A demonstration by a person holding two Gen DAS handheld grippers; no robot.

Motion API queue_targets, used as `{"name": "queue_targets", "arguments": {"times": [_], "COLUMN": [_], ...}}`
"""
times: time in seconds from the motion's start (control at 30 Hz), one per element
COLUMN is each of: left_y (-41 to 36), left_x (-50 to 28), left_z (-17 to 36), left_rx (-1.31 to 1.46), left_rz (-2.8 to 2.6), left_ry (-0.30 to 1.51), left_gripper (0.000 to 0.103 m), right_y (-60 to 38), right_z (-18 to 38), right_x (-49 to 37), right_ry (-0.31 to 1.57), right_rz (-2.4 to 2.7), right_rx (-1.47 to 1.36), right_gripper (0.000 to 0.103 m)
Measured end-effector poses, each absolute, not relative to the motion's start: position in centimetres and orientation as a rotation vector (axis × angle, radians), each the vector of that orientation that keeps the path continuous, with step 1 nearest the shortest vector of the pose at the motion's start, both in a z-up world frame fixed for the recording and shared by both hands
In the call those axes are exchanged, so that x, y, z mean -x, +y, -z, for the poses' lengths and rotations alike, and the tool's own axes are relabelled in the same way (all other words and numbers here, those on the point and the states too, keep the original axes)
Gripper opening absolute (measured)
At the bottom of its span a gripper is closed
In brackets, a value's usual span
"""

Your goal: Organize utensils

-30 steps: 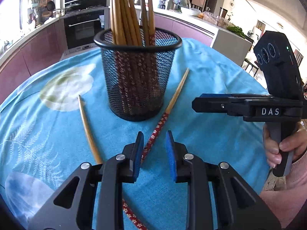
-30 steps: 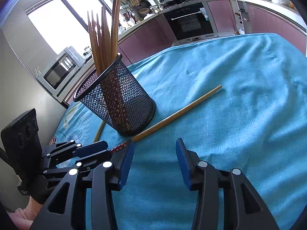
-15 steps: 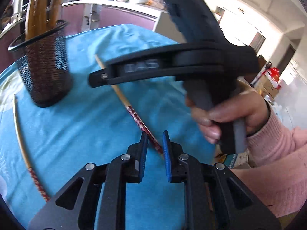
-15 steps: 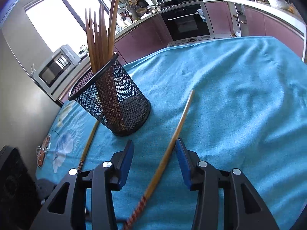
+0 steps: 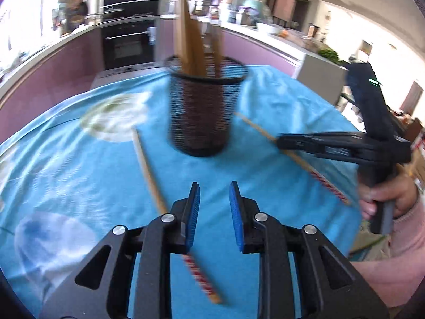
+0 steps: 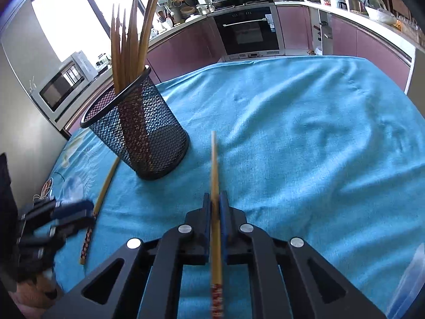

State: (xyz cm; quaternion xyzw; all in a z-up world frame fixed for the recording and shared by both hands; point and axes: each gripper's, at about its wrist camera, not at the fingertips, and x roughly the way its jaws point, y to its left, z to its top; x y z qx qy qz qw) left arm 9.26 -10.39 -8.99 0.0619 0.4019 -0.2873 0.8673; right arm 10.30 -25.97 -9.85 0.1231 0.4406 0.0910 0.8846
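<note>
Right tongs (image 6: 215,207): closed on one chopstick (image 6: 214,164), its plain tip pointing forward over the blue-clothed tabletop (image 6: 305,138). Left tongs (image 5: 214,204): parted, empty, poised just above a second chopstick (image 5: 148,170) lying flat on the cloth. Black mesh holder (image 6: 140,135): upright, stocked with chopsticks, standing beside both loose ones. Background: oven (image 6: 247,33), microwave (image 6: 62,85).
</note>
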Motion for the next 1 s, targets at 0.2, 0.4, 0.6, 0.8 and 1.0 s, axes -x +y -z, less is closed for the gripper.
{"name": "queue_targets", "arguments": {"times": [0.2,0.4,0.6,0.8,1.0], "left_y": [-9.1,-8.6,-9.2,-9.7,-9.6], "left_x": [-11.9,-13.7,-14.3,-13.8,-13.2], "left_z": [9.0,10.4,10.4,10.1,9.7], "left_rx": [-0.154,-0.221,-0.221,-0.201,-0.172], "left_rz": [0.458,0.374,0.368,0.373,0.386], "left_ry": [0.852,0.894,0.894,0.895,0.891], "left_gripper": [0.028,0.028,0.018,0.009,0.008], "right_y": [-25.2,-24.3,-25.2,-25.5,-26.1], "right_z": [9.9,9.8,9.8,9.4,8.0], "right_x": [-10.2,-10.5,-10.5,-9.9,-9.3], "right_ry": [0.936,0.933,0.926,0.905,0.851], "right_rz": [-0.160,-0.141,-0.162,-0.198,-0.249], "right_rx": [-0.152,-0.035,-0.097,-0.146,-0.193], "right_gripper": [0.007,0.010,0.006,0.006,0.006]}}
